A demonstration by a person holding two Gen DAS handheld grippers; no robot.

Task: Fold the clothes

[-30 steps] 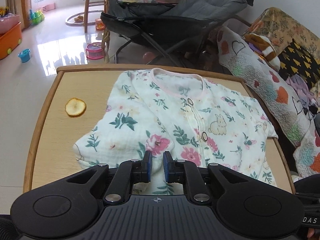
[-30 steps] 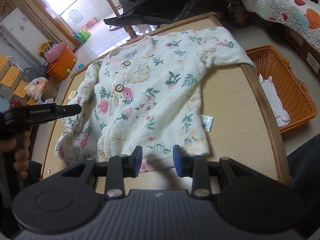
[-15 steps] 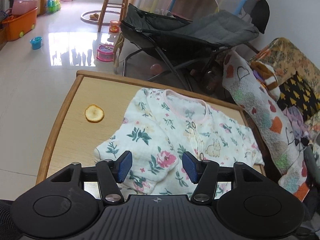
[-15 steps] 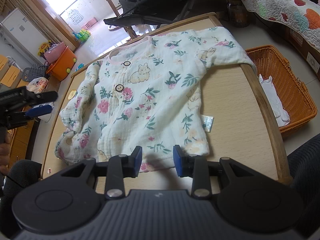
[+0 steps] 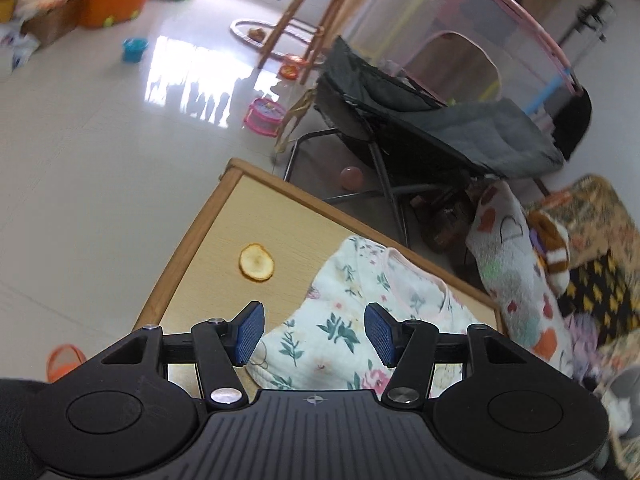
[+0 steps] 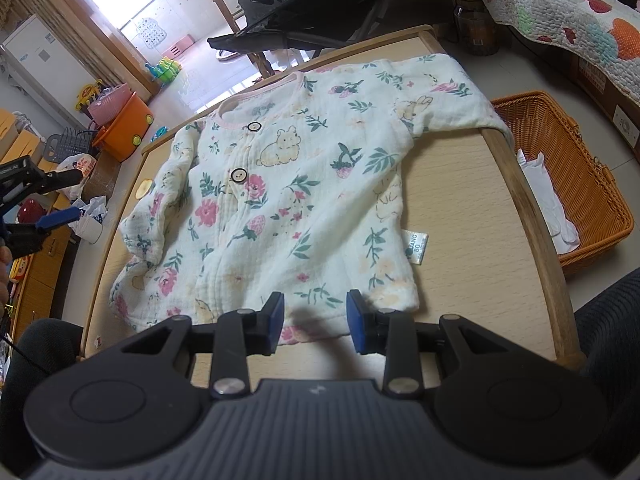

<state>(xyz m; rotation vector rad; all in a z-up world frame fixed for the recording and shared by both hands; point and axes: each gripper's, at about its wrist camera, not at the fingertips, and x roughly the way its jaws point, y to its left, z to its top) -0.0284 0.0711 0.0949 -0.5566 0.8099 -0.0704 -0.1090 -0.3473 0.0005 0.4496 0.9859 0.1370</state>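
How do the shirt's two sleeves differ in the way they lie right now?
One sleeve lies stretched out flat, its cuff hanging over the table's edge near the wicker basket. The other sleeve is bunched and wrinkled along the shirt's side, wholly on the table. Neither is folded over the body yet. Both have the same cream floral print, and neither gripper touches them: the left gripper and right gripper are open.

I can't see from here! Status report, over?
Left gripper open, empty. Right gripper open over hem, gripping nothing. Floral baby top unfolded on table. Dried fruit slice beside it.
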